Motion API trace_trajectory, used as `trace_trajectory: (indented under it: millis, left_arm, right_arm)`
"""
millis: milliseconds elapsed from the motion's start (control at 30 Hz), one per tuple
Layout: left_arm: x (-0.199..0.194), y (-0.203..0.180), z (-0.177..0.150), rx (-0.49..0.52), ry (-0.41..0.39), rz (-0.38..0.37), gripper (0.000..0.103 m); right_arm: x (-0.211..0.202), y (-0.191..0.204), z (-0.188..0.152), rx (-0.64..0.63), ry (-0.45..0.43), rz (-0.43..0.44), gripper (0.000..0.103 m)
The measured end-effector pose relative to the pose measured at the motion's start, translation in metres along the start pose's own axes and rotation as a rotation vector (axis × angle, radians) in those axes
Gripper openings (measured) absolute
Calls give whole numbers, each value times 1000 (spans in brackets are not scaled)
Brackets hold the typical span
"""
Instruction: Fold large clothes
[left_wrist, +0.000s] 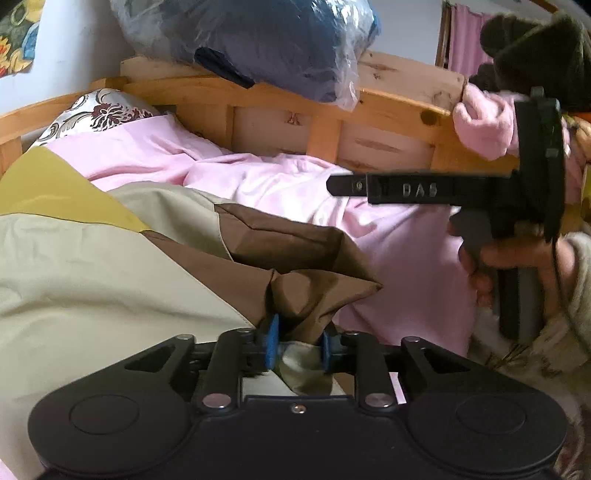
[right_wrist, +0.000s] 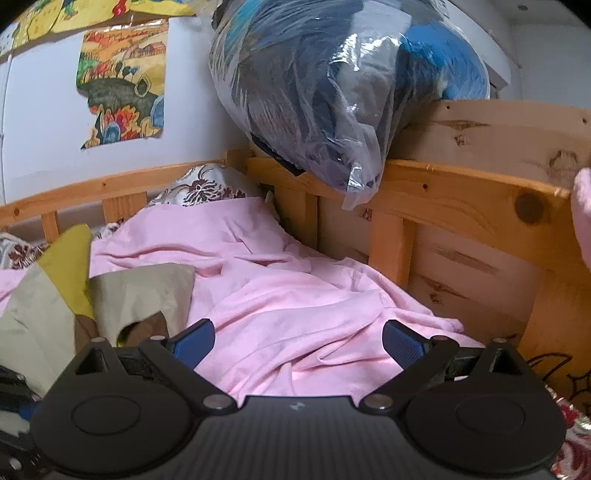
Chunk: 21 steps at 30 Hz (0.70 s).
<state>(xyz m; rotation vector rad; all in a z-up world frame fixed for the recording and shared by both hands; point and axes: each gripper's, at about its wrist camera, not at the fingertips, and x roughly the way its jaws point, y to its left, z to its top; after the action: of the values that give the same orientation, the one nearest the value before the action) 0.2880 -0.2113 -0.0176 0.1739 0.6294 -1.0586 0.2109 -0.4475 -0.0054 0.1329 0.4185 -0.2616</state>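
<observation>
A large garment (left_wrist: 92, 277) in beige, brown and mustard panels lies spread on the pink sheet (left_wrist: 399, 258). My left gripper (left_wrist: 299, 345) sits low at its brown corner. The blue pads (left_wrist: 271, 341) stand apart with bunched brown cloth loose between them, so it reads as open. My right gripper (left_wrist: 340, 184), held by a hand (left_wrist: 491, 266), hovers side-on over the sheet to the right. In the right wrist view the right gripper (right_wrist: 297, 345) is wide open with nothing between its fingers, and the garment (right_wrist: 140, 291) lies at the left.
A wooden bed frame (right_wrist: 443, 199) walls in the far and right sides. On its rail rests a clear plastic bag (right_wrist: 332, 92) of blue bedding. A patterned pillow (right_wrist: 203, 188) lies in the far corner. Pink cloth (left_wrist: 484, 122) hangs over the rail.
</observation>
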Motion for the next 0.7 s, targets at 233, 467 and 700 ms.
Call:
trace_trajectory:
  millis: [233, 467, 700]
  left_arm:
    - [-44, -1, 13, -77, -32, -122, 68]
    - [-111, 6, 30, -156, -182, 39, 93]
    - [-93, 70, 55, -297, -189, 540, 100]
  right_arm:
    - [-3, -4, -1, 98, 0, 64, 101]
    - [-1, 7, -5, 181, 8, 164, 103]
    - [8, 39, -13, 209, 66, 331, 95]
